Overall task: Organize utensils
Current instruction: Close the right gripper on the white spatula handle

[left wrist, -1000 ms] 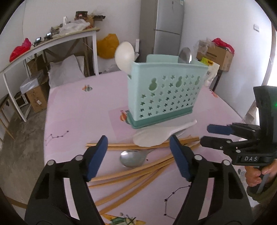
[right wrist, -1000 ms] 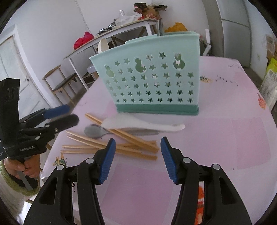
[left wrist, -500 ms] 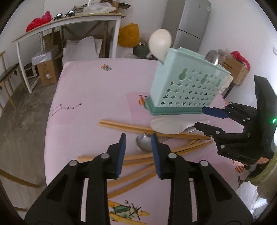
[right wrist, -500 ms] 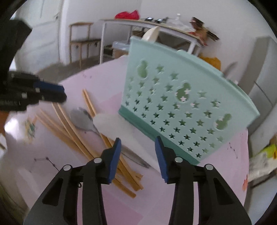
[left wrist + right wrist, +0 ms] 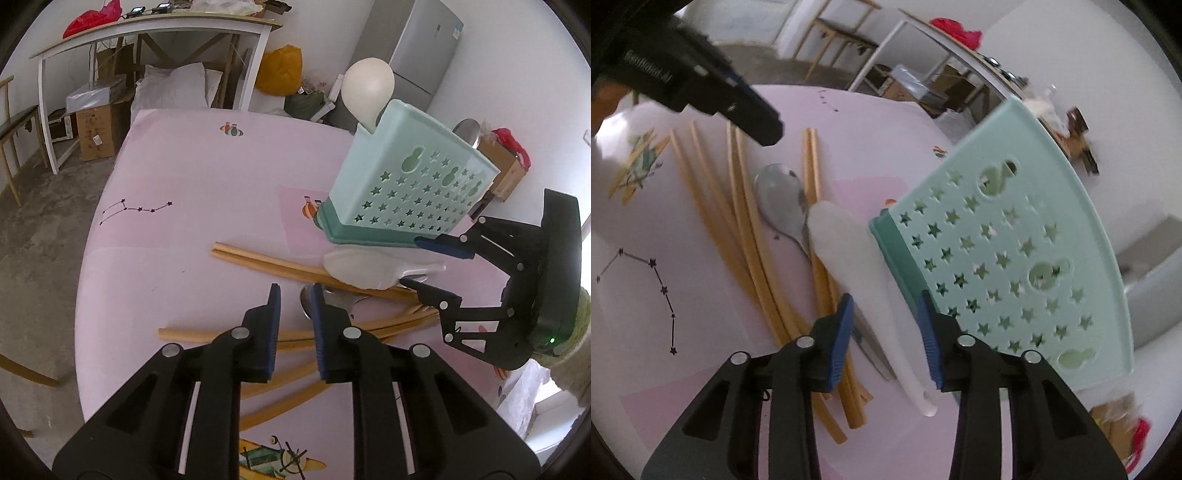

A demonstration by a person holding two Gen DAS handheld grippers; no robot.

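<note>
White rice paddle (image 5: 857,273) — flat on pink table (image 5: 701,258), against caddy (image 5: 1015,266) base; handle runs lengthwise between right gripper (image 5: 886,325) jaws, narrowing, not yet pinching. Left gripper (image 5: 293,317) — farther off, nearly closed, empty, above chopsticks (image 5: 258,260).

No legible txt; tool (image 5: 646,74) label blurred

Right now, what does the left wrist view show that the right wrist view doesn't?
Left wrist only: the white ladle head and steel spoon bowl standing in the holder, plus the fridge.
Right wrist only: the full metal spoon bowl lying on the table.
Both: mint holder, chopsticks, white rice paddle, pink tablecloth.
</note>
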